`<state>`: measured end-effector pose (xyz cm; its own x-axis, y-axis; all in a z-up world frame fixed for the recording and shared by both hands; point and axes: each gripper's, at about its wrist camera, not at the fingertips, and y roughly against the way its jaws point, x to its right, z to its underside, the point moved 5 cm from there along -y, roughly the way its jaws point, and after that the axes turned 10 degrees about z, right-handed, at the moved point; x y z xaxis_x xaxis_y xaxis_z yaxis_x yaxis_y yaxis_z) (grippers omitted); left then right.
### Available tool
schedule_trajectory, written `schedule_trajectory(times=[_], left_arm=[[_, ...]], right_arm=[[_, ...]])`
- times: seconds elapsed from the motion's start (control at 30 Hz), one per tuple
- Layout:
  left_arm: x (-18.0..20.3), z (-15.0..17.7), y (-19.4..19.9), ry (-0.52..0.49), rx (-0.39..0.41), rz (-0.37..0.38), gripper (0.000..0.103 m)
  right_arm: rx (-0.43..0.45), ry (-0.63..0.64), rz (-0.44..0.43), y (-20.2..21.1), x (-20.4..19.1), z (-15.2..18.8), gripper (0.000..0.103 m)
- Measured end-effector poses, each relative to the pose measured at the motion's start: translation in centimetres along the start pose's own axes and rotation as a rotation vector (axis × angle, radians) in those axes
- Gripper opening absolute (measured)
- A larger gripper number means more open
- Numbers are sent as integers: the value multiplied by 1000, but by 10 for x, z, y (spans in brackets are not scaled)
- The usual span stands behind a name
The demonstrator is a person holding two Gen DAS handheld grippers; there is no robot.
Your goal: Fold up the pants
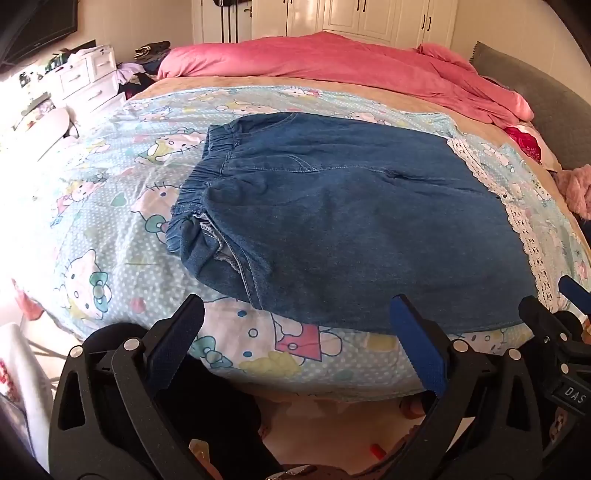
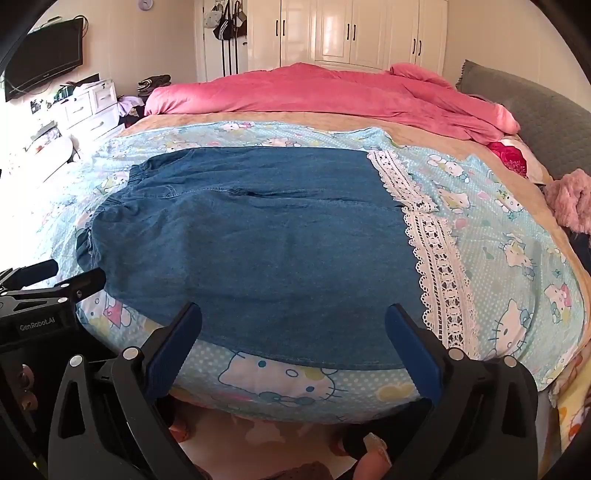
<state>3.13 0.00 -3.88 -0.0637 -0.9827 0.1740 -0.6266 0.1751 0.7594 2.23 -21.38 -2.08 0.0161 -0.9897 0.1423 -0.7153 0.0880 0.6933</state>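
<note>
Cartoon-print bedsheet (image 2: pixel 517 229), folded denim pants (image 2: pixel 251 236) hiding lower layers, left claw (image 1: pixel 295 321) and right claw (image 2: pixel 293 325) spread, empty.

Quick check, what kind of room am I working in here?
Almost certainly a home bedroom: the denim pants lie on a bed with a pink duvet, and white wardrobes line the far wall.

The pants (image 2: pixel 251 240) are coloured denim blue, edged by white lace trim (image 2: pixel 439 258). The sheet (image 2: pixel 517 258) is printed pale blue with white dots and cartoon cats. A pink duvet (image 2: pixel 314 92) is seen at upper centre.
</note>
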Motion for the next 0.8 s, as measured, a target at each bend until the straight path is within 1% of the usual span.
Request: schedule_trajectory(times=[0.03,0.1,0.33,0.8], left_arm=[[0,0,0,1,3,5,94],[-1,0,0,4,-13,1,94],[1,-6,1,-1,-6,-15,94],[-1,-2,3,-6,8,-17,94]], right_arm=[[-1,-23,-20,0,2,0,99],[3,-23,-19,1,3,1,99],[-5,-22,-19,2,3,7,99],[-8,-21,-19,0,2,4,99]])
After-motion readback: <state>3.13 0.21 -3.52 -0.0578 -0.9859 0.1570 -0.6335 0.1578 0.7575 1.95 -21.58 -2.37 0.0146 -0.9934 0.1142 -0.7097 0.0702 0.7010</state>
